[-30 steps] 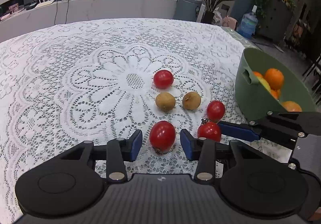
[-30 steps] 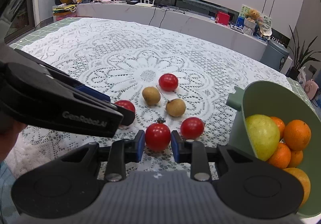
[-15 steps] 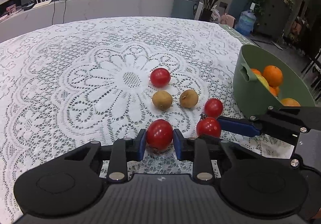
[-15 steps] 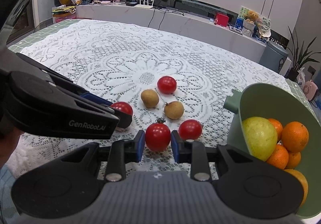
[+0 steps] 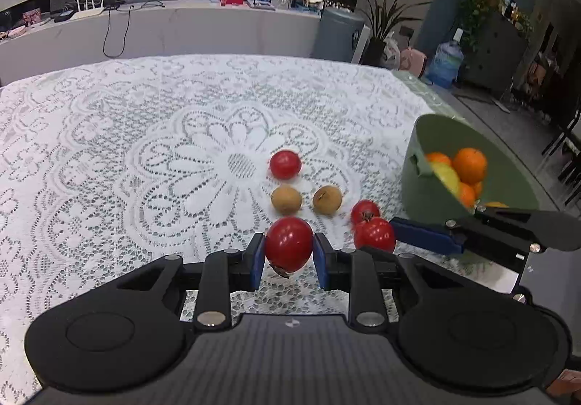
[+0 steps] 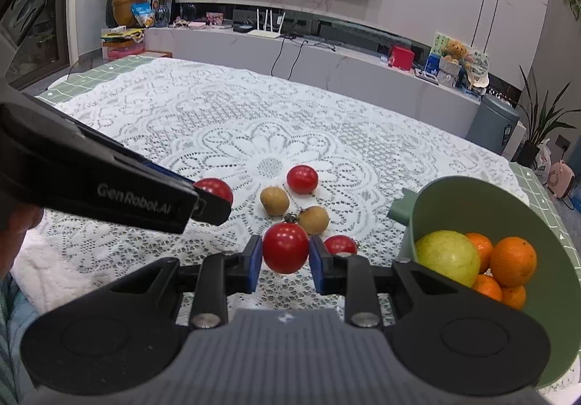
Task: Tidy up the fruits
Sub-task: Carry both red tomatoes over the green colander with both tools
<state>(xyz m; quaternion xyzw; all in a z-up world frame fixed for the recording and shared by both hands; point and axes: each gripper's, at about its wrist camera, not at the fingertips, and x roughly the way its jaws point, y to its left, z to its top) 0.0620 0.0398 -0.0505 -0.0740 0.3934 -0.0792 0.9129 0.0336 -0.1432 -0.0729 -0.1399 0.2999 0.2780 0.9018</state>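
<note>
My left gripper point(image 5: 288, 254) is shut on a red tomato point(image 5: 288, 241), held just above the lace cloth. My right gripper point(image 6: 285, 258) is shut on another red tomato point(image 6: 285, 245), also lifted. Each gripper shows in the other's view: the right gripper point(image 5: 377, 241) beside the bowl, the left gripper point(image 6: 214, 201) at the left. On the cloth lie two more tomatoes point(image 5: 285, 164) point(image 5: 365, 210) and two brown fruits point(image 5: 286, 199) point(image 5: 326, 199). The green bowl point(image 6: 472, 187) at the right holds oranges point(image 6: 517, 261) and a yellow-green fruit point(image 6: 446, 258).
White lace cloth point(image 5: 145, 150) covers the table. Its far edge faces a long counter point(image 5: 181, 27) with a router and boxes. A grey bin point(image 5: 337, 34), plants and a water bottle point(image 5: 445, 63) stand beyond the right edge. A person's hand point(image 6: 18, 223) shows at the left.
The left jaws closed onto the red tomato. Both grippers then rose a little, each lifting its tomato off the cloth.
</note>
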